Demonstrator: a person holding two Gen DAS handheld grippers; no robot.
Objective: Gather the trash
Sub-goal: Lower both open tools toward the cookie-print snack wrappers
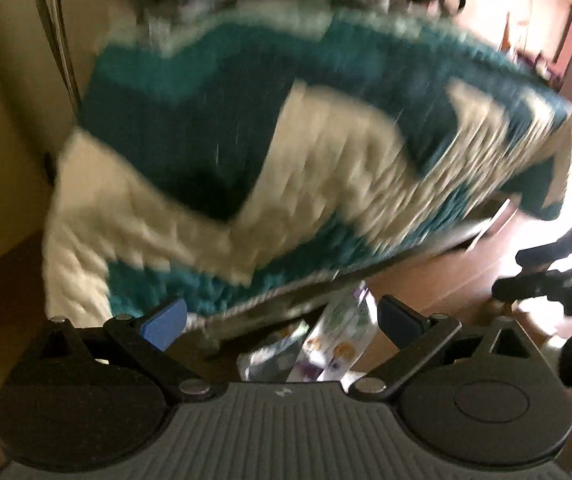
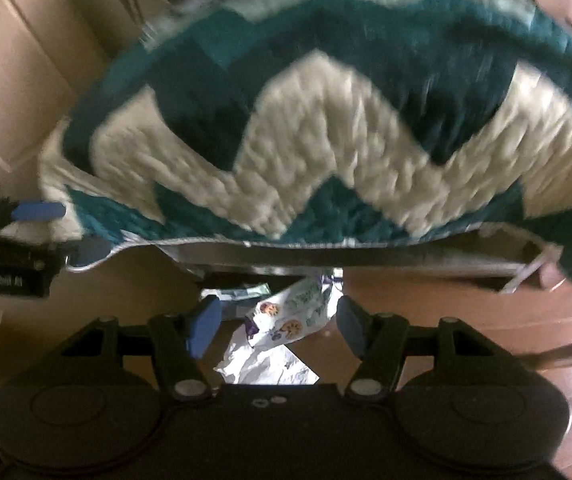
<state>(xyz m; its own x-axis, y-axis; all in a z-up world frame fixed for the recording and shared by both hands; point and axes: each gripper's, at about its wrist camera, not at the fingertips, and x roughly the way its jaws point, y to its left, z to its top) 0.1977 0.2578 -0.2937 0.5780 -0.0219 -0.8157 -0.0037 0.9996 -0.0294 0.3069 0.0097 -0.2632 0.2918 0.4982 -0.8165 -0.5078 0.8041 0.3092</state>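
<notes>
Reaching step: cookie wrapper (image 2: 286,322) lies on floor (image 2: 445,300) just ahead of right hand-held gripper (image 2: 280,326), released; left hand-held gripper (image 1: 282,318) released too. Closing on wrapper is needed next.

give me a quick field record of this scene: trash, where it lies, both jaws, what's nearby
trash: crumpled white wrapper printed with cookies
second item: greenish wrapper, blurred
location: wooden floor at the bed's edge
bed cover: teal and cream zigzag quilt
right gripper: jaws open, wrapper in line between them, not gripped
left gripper: jaws open, nothing held
image quality: motion blur
</notes>
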